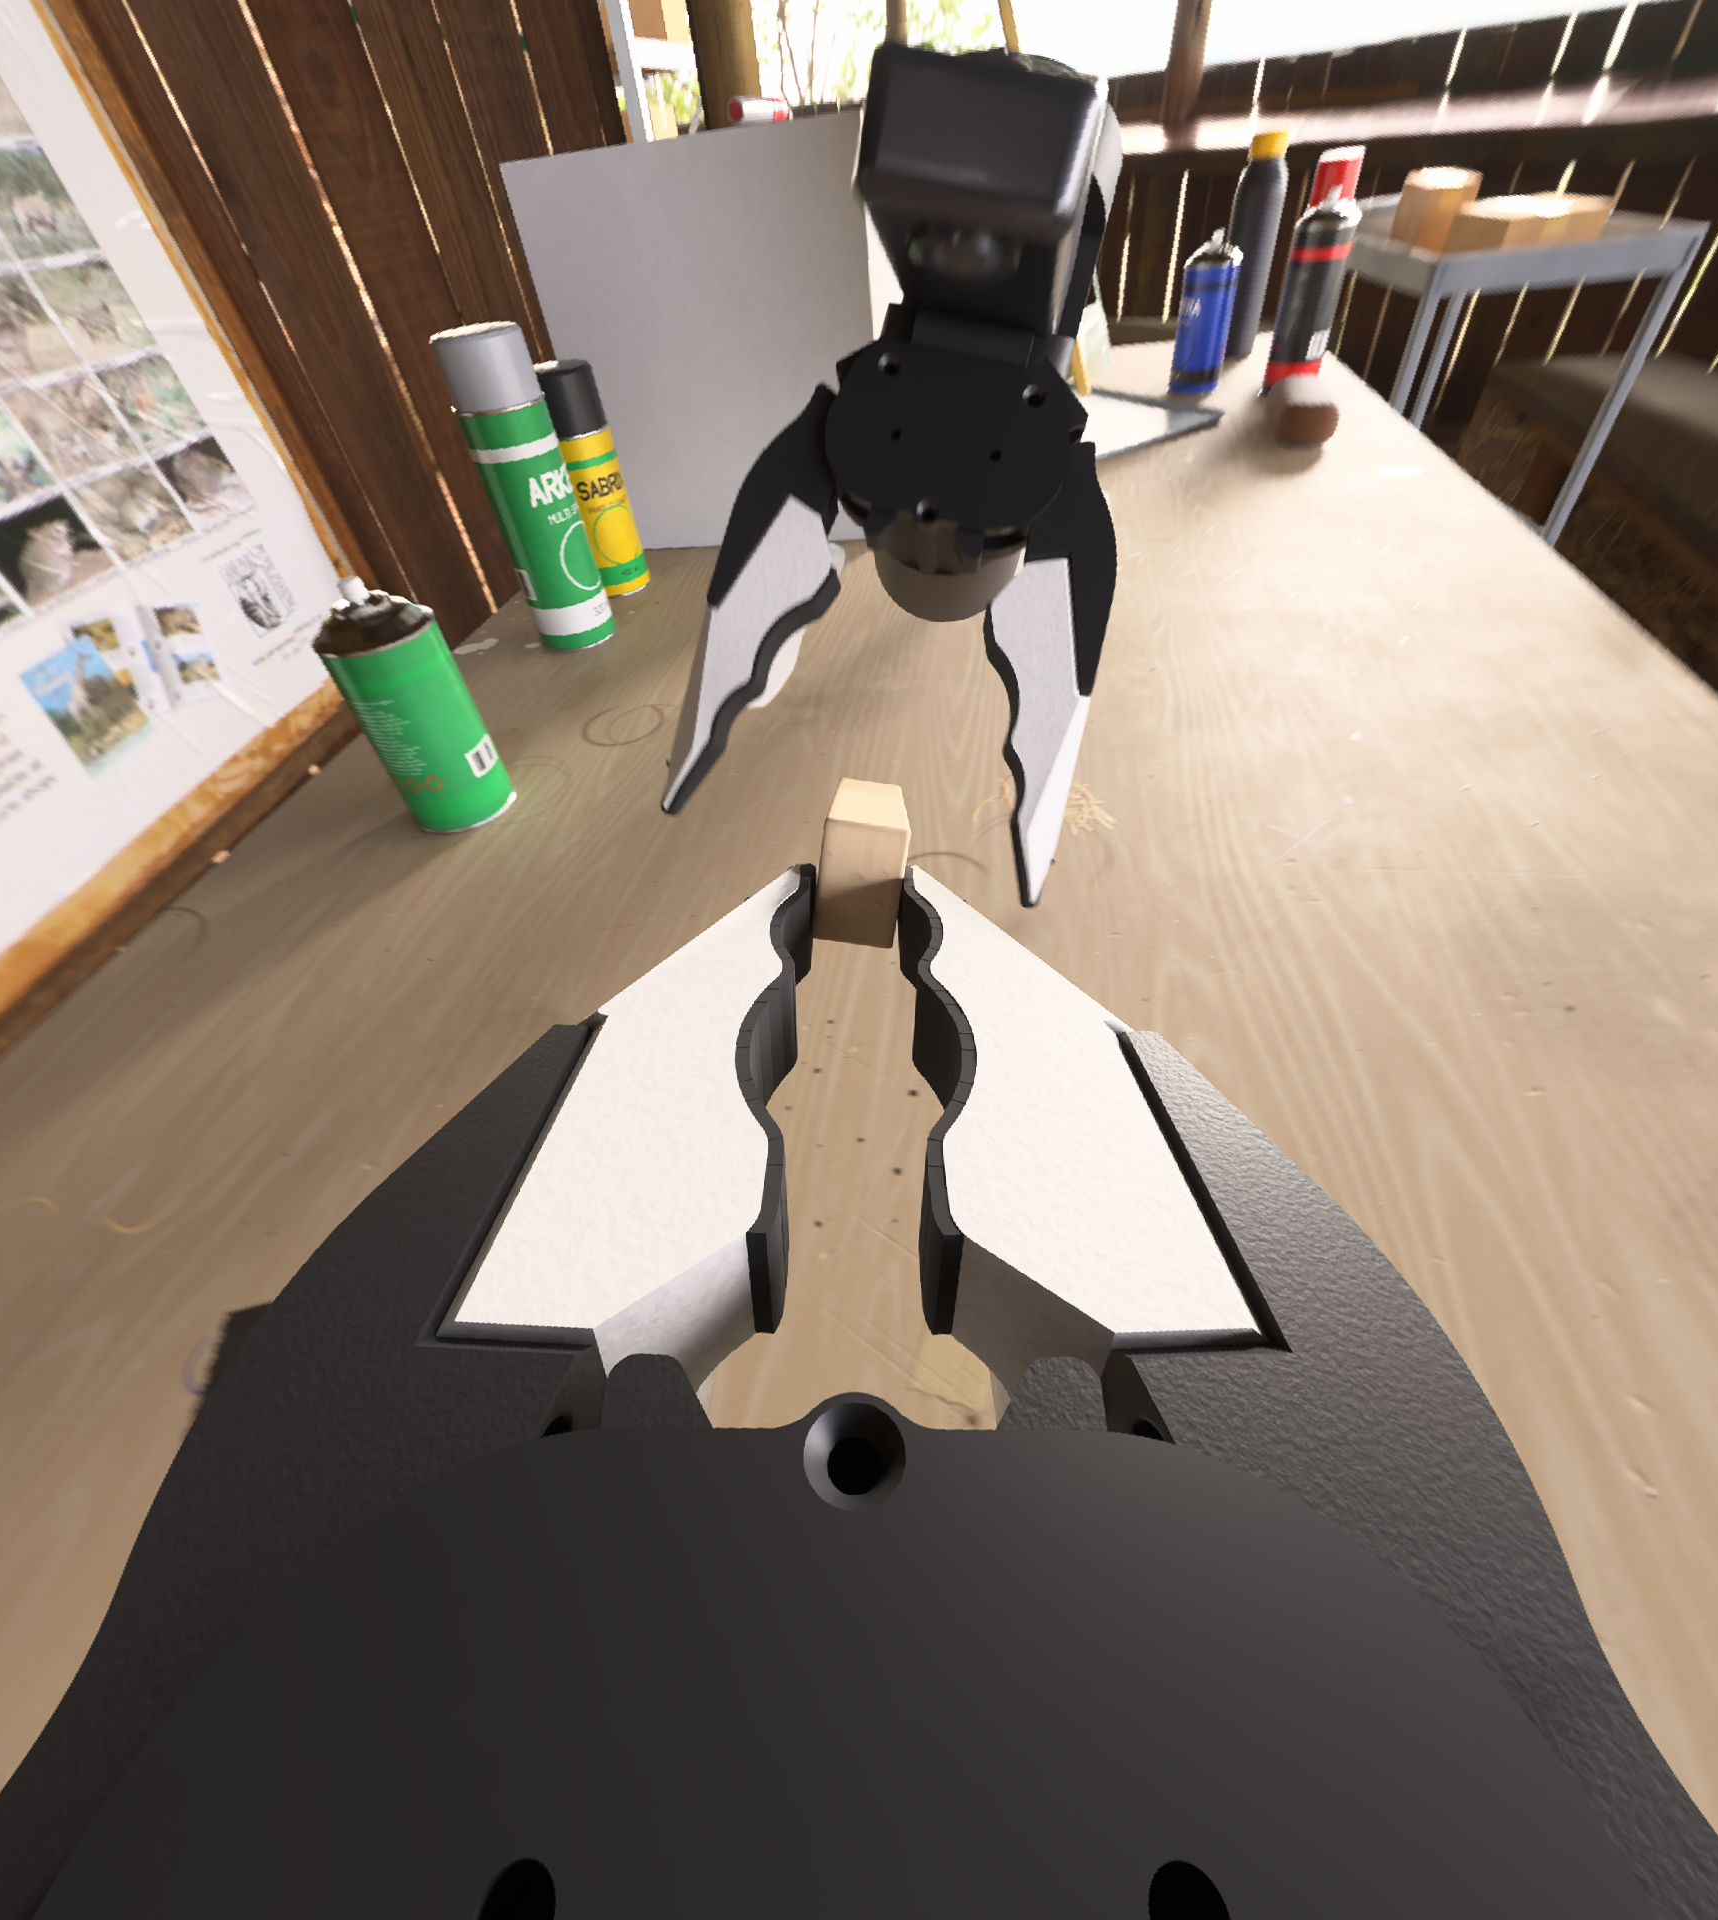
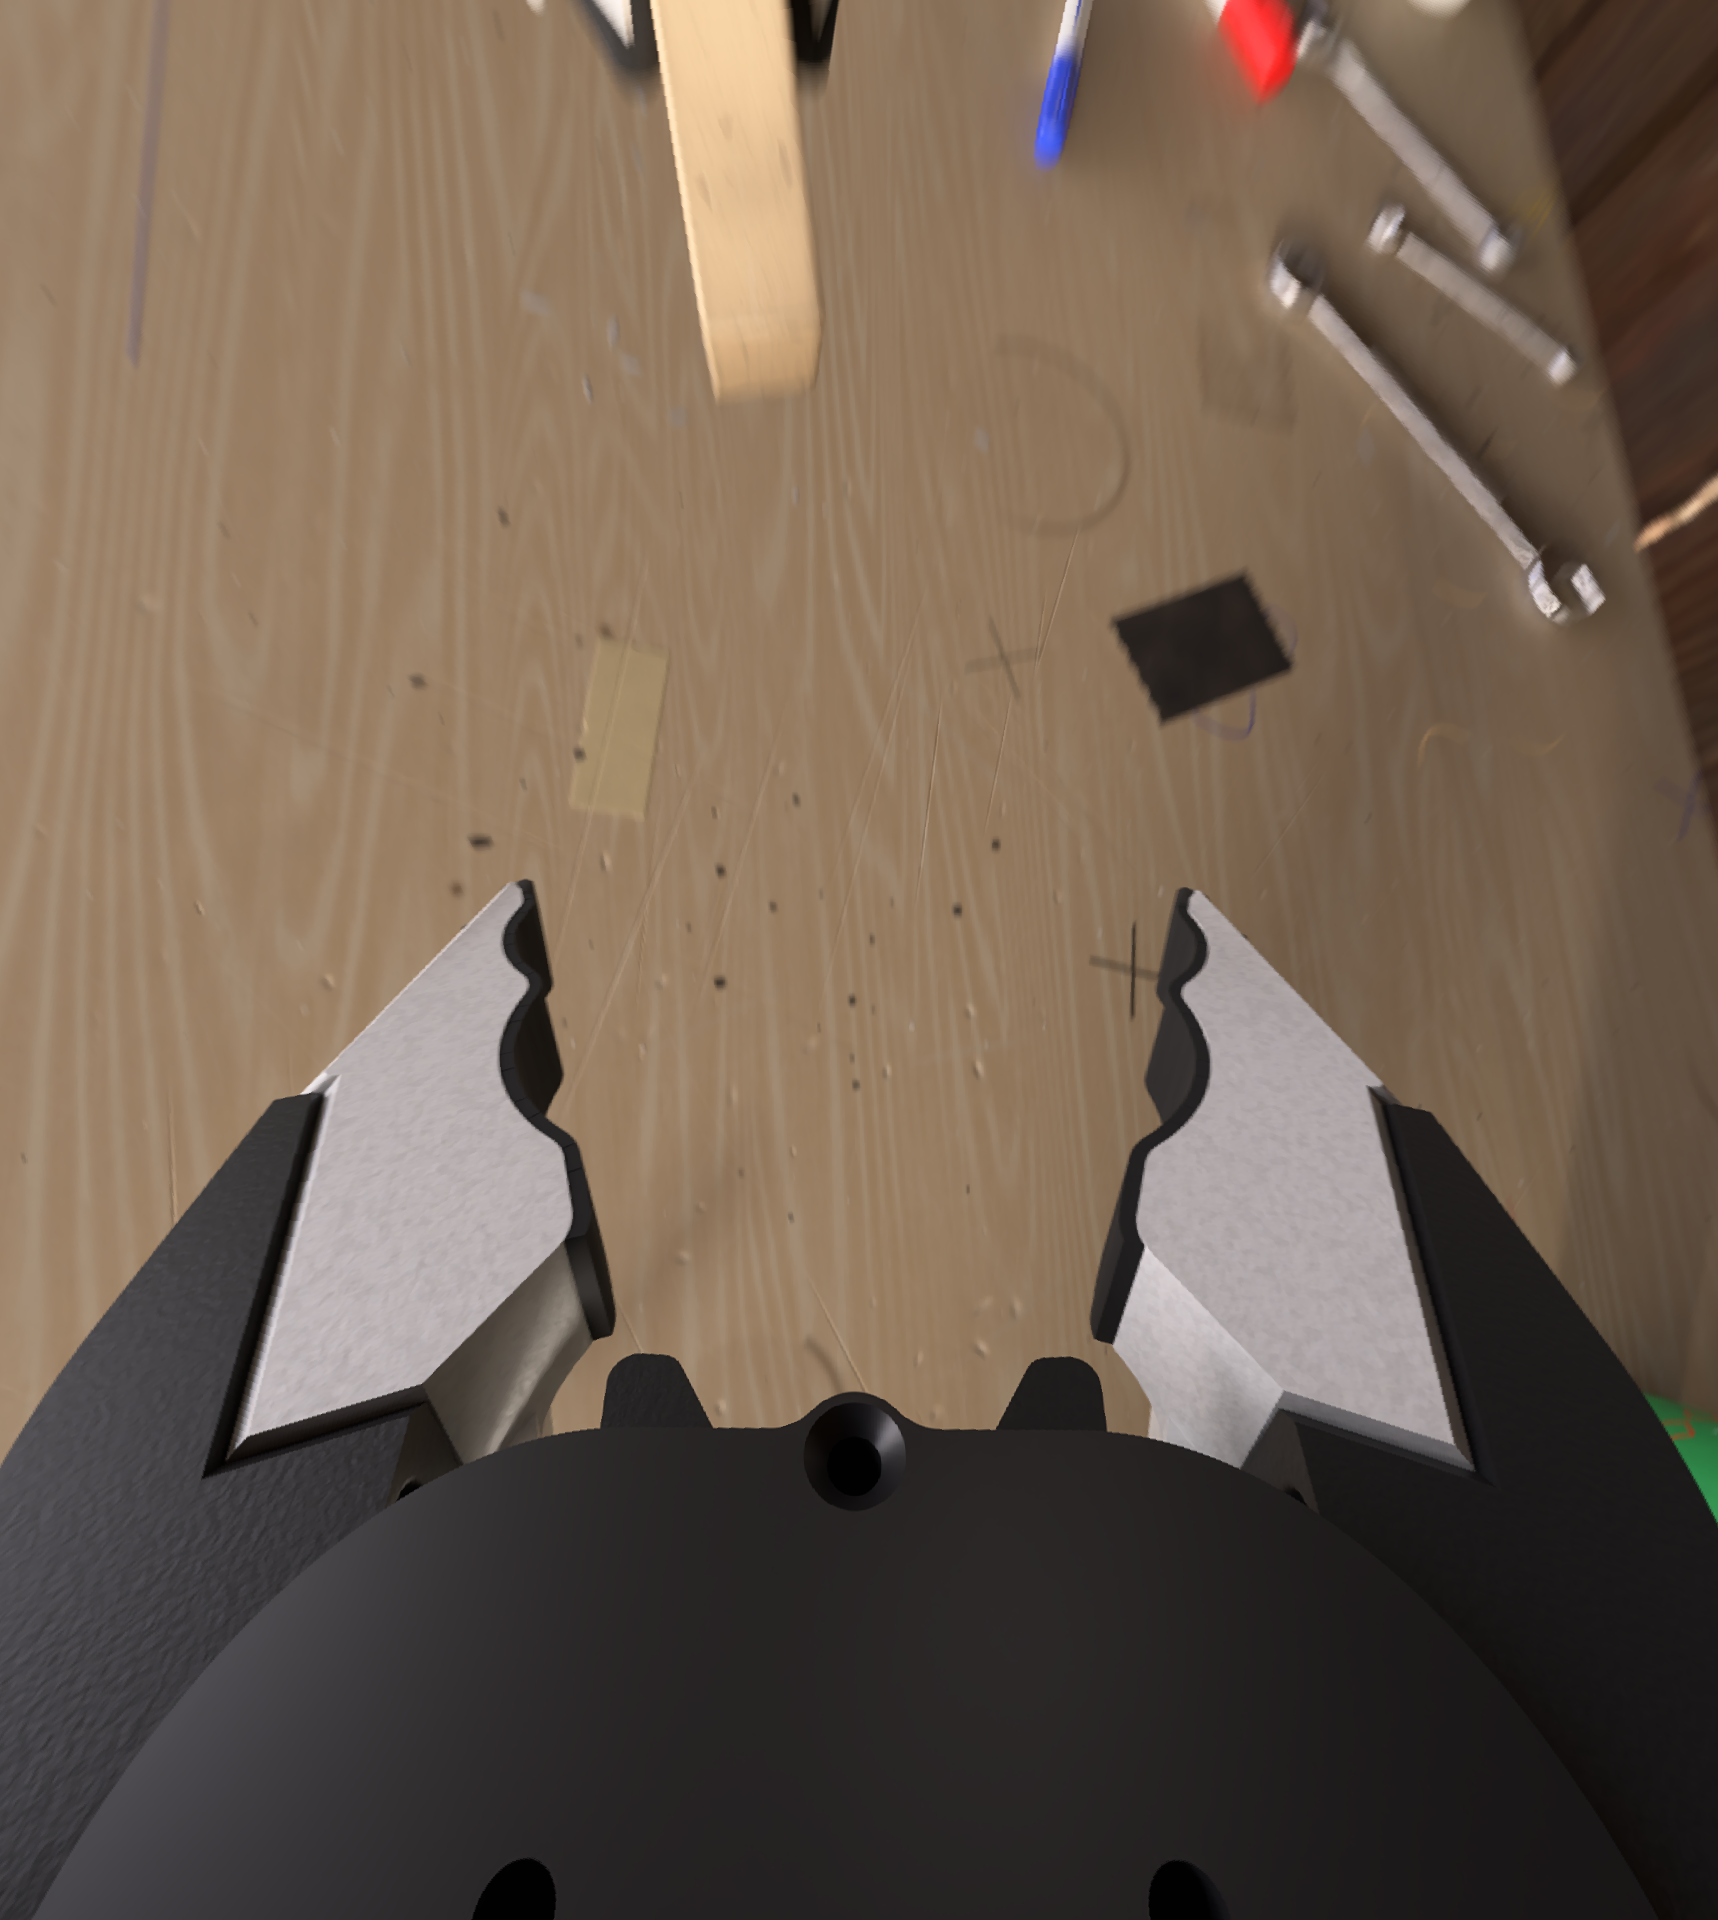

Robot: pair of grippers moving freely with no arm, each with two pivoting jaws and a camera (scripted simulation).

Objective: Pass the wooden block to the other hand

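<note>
Wooden block (image 1: 863,883) pinched in left gripper (image 1: 857,894) fingertips — right gripper (image 2: 853,894) wide, empty, facing it.

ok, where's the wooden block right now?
Left wrist view: wooden block pinched at the left gripper fingertips, above the table, with the open right gripper just beyond it.
</note>
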